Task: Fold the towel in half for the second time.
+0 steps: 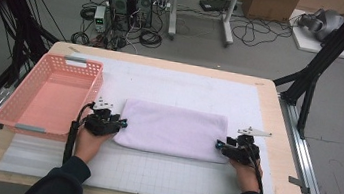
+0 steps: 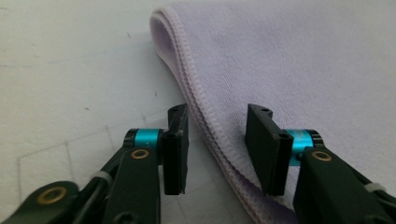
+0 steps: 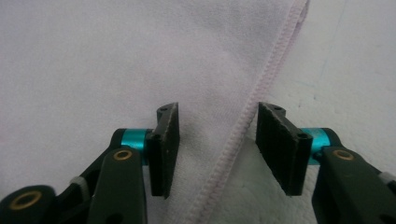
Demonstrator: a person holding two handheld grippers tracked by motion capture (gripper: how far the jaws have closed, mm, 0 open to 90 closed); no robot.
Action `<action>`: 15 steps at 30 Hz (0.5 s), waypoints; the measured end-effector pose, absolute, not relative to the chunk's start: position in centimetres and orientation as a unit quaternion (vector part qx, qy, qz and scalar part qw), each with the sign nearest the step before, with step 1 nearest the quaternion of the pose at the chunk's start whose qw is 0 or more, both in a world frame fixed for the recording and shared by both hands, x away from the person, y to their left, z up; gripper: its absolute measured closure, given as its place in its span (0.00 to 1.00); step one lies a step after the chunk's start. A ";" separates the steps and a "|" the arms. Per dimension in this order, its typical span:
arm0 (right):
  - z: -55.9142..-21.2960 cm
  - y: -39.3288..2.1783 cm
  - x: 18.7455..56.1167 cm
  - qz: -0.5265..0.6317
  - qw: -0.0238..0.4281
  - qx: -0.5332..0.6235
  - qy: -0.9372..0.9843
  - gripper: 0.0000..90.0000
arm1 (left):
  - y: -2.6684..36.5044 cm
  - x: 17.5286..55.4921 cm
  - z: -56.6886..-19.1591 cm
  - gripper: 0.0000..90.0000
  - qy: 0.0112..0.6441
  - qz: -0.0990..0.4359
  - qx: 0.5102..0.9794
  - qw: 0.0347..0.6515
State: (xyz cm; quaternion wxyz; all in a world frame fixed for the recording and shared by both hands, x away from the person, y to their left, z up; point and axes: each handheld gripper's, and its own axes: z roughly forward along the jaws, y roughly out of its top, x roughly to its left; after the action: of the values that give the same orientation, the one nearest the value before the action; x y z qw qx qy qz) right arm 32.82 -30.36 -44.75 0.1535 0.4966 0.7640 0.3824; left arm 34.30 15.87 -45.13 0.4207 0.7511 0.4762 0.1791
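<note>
A folded lilac towel (image 1: 171,128) lies flat on the white grid mat (image 1: 149,175). My left gripper (image 1: 123,122) is at the towel's left front corner, and my right gripper (image 1: 217,144) is at its right front corner. In the left gripper view the jaws of the left gripper (image 2: 217,140) stand apart astride the towel's stitched folded edge (image 2: 205,121), with gaps on both sides. In the right gripper view the right gripper (image 3: 217,140) is open over the towel's hem (image 3: 243,121), one jaw over the cloth (image 3: 93,60) and the other over the mat.
A pink plastic basket (image 1: 49,93) stands at the table's left edge, close to my left hand. The wooden table rim (image 1: 285,142) runs just right of my right hand. Computer cases, cables and boxes sit on the floor beyond the table.
</note>
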 end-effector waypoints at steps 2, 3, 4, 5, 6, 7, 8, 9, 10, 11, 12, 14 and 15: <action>-44.7 -30.7 32.7 0.367 0.180 0.500 0.763 0.48 | 15.8 33.9 -45.1 0.66 0.473 0.198 0.754 0.411; -44.7 -30.9 32.6 0.367 0.183 0.506 0.759 0.48 | 15.8 33.7 -45.1 0.64 0.474 0.203 0.753 0.409; -44.8 -31.2 32.6 0.369 0.181 0.513 0.753 0.48 | 15.9 33.5 -45.1 0.63 0.474 0.206 0.752 0.410; -44.8 -31.4 32.5 0.372 0.180 0.515 0.751 0.48 | 16.1 33.2 -45.0 0.62 0.475 0.208 0.750 0.410; -44.7 -31.5 32.4 0.372 0.183 0.513 0.751 0.49 | 16.3 33.0 -45.0 0.60 0.476 0.207 0.748 0.413; -44.5 -31.6 32.2 0.373 0.185 0.511 0.752 0.50 | 16.5 32.8 -45.0 0.59 0.476 0.202 0.746 0.419; -44.3 -31.8 32.0 0.375 0.187 0.508 0.752 0.51 | 16.8 32.7 -45.0 0.57 0.472 0.198 0.748 0.424; -44.1 -32.1 31.7 0.380 0.190 0.504 0.752 0.51 | 17.0 32.6 -44.8 0.55 0.468 0.194 0.747 0.430; -43.9 -32.5 31.5 0.389 0.189 0.501 0.749 0.51 | 17.1 32.4 -44.7 0.52 0.465 0.192 0.742 0.443; -43.6 -32.9 31.2 0.399 0.192 0.500 0.744 0.50 | 17.3 32.3 -44.5 0.49 0.459 0.188 0.737 0.460; -43.4 -33.3 30.9 0.404 0.197 0.500 0.740 0.50 | 17.5 32.2 -44.4 0.48 0.455 0.178 0.728 0.481; -42.8 -34.2 30.5 0.422 0.202 0.505 0.725 0.48 | 17.7 32.0 -44.0 0.42 0.441 0.164 0.717 0.514; -42.4 -34.6 30.3 0.432 0.203 0.509 0.717 0.47 | 17.7 31.8 -43.8 0.40 0.432 0.161 0.715 0.526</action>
State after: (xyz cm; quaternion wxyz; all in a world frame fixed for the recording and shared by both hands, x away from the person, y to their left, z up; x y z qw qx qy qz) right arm 30.27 -34.59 -42.43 0.2032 0.5085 0.7165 0.4321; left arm 31.79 17.70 -43.76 0.5256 0.7149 0.4323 0.1608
